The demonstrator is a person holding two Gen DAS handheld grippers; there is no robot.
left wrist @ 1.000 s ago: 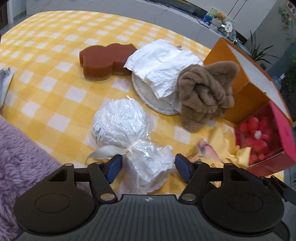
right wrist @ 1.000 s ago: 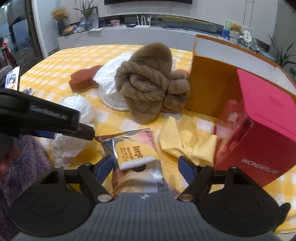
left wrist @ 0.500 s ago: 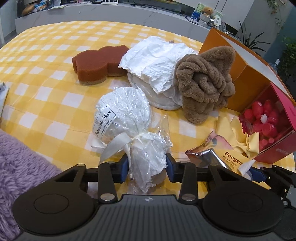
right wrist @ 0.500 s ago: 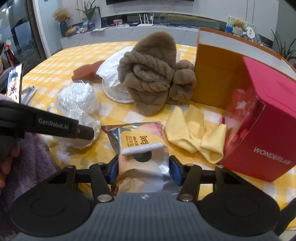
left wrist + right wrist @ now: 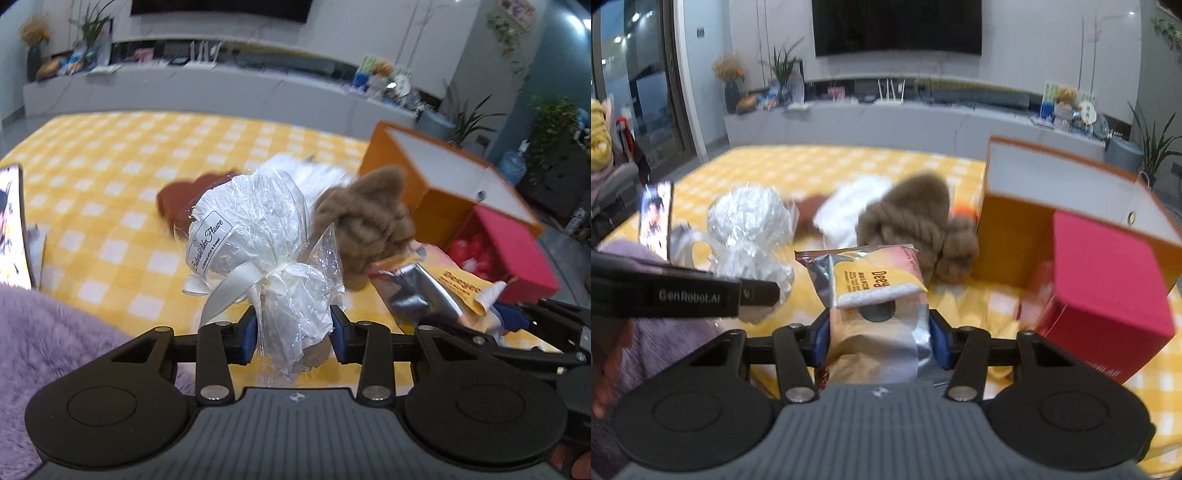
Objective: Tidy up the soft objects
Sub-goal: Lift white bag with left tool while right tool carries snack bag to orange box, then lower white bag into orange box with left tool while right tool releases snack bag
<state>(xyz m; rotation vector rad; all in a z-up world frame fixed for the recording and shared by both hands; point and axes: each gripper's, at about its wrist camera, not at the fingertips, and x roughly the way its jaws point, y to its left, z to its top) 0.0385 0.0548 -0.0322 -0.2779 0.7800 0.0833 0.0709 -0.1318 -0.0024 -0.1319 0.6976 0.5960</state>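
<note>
White label on cellophane-wrapped white bundle (image 5: 255,236): script, partly legible, "…like Flowe". Black bar of left gripper (image 5: 690,295): "GenRobot.AI". Foil snack pouch (image 5: 875,280): "Deeg…", seen inverted. Pink box (image 5: 1108,295) lettering blurred.

A yellow checked table (image 5: 110,155) carries brown slippers (image 5: 916,218) and an orange box (image 5: 1015,236).

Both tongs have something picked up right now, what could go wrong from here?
The left tongs pinch only the crinkly tail of the cellophane-wrapped white bundle; its heavier round end hangs forward and might slip or tear free.

The right tongs squeeze a glossy foil snack packet, which may slide out.

Both loads sit close together, so they could collide near the brown plush slippers.
</note>
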